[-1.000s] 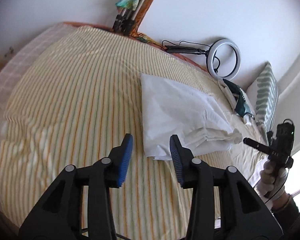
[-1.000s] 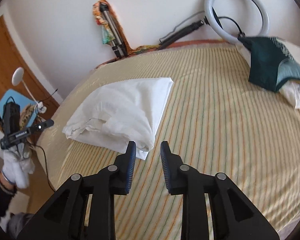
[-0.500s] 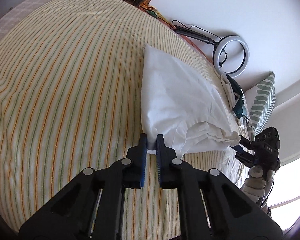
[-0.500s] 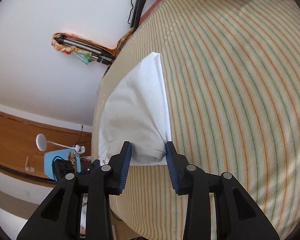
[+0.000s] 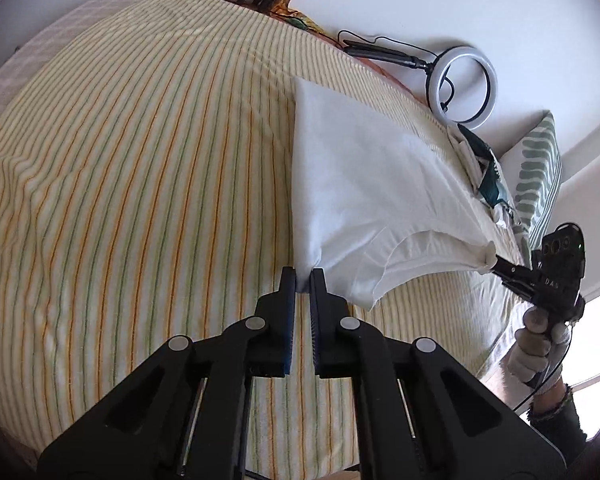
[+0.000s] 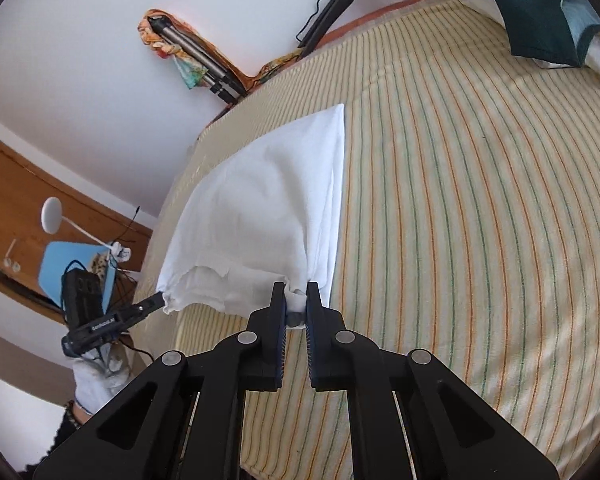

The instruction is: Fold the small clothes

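Left wrist view: the left gripper (image 5: 303, 276) is pinched on the near corner of the white garment (image 5: 364, 184), which lies partly folded on the striped bedspread (image 5: 140, 160). The near edge is raised off the bed between the two grips; the far edge rests on the bedspread. At the right of this view the right gripper (image 5: 496, 261) is clamped on the opposite near corner, the gloved hand (image 5: 538, 340) below it.

Recommended for the fold in hand: carry both corners forward level and together, keep the edge taut, and lay it square on the far edge before releasing. Uneven travel would skew the fold.

Right wrist view: the left gripper (image 6: 158, 300) shows at the left, the garment (image 6: 268, 200) centre, the right gripper (image 6: 296, 304) holding a bunched corner.

Surroundings: tripod (image 6: 196, 56) against the wall, ring light (image 5: 466, 92), dark green cloth (image 6: 544, 12) and patterned pillow (image 5: 538, 184) at the bed's right. None obstructs the fold path.
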`<state>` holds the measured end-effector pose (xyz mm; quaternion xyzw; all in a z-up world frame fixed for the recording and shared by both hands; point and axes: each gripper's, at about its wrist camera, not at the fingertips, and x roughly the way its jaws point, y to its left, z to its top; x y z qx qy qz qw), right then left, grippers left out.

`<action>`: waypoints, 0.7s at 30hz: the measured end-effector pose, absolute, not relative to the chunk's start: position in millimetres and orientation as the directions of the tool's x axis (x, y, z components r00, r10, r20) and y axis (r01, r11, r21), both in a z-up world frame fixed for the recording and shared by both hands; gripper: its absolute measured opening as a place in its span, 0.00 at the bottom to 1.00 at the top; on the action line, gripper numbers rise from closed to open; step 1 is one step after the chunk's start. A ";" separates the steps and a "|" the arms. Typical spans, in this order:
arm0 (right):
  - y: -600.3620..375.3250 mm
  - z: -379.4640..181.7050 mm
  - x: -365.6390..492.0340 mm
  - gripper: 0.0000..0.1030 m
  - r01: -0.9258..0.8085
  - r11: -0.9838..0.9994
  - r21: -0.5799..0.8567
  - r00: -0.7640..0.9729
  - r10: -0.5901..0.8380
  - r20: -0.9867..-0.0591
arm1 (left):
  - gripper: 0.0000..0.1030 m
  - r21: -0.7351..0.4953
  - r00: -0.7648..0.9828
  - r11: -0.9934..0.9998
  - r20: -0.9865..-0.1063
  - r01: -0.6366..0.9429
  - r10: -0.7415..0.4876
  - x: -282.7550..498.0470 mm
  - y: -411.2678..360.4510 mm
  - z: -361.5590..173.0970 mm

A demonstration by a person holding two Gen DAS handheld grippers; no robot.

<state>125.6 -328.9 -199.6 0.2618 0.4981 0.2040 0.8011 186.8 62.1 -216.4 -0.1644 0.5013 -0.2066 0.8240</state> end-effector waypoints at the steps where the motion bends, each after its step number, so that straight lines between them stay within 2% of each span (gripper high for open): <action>1: -328.8 -197.5 125.0 0.12 -0.078 0.793 0.604 0.412 0.577 -0.705 | 0.04 -0.445 0.412 0.873 -0.770 0.200 -0.487 183.3 60.5 -212.1; 3: -330.4 -189.4 123.3 0.13 -0.125 0.822 0.556 0.401 0.554 -0.730 | 0.04 -0.368 0.442 0.901 -0.785 0.232 -0.434 173.5 60.2 -200.2; 5: -338.9 -178.9 121.3 0.19 -0.166 0.814 0.557 0.419 0.569 -0.707 | 0.04 -0.342 0.477 0.905 -0.769 0.254 -0.425 164.5 62.4 -186.7; 7: -351.7 -169.3 127.9 0.42 -0.181 0.794 0.581 0.447 0.592 -0.670 | 0.04 -0.326 0.510 0.900 -0.744 0.288 -0.433 159.2 56.7 -171.3; 8: -357.8 -167.9 136.1 0.46 -0.180 0.779 0.600 0.454 0.607 -0.652 | 0.04 -0.318 0.521 0.896 -0.732 0.309 -0.439 158.3 49.5 -164.8; 15: -371.2 -202.3 217.6 0.46 -0.075 0.737 0.672 0.445 0.628 -0.639 | 0.04 -0.306 0.464 0.823 -0.708 0.478 -0.533 181.1 -40.5 -154.7; 21: -365.9 -238.0 265.3 0.46 -0.012 0.692 0.722 0.400 0.665 -0.631 | 0.04 -0.320 0.399 0.776 -0.715 0.543 -0.574 204.9 -91.7 -170.1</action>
